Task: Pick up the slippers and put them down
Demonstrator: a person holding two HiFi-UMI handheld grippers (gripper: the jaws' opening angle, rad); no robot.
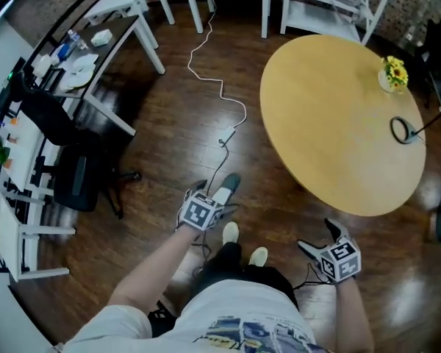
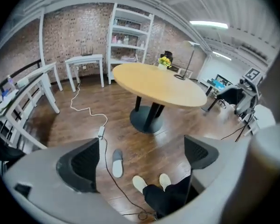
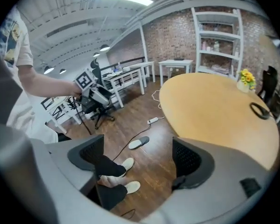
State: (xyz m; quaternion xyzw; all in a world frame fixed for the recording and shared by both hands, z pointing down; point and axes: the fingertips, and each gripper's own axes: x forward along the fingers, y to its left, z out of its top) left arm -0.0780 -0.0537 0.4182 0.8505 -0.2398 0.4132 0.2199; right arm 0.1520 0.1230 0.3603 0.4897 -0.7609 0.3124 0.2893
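Left tongs (image 2: 140,158) and right tongs (image 3: 139,158) gape empty; the grey slipper (image 2: 117,162) looks light, floppy, best pinched by its rim.

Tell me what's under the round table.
Under the round table, a dark pedestal column stands on a round base on the wood floor. Nothing else shows there. The floor behind the base is covered by it.

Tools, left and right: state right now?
Left tool: open, holding nothing.
Right tool: open, holding nothing.
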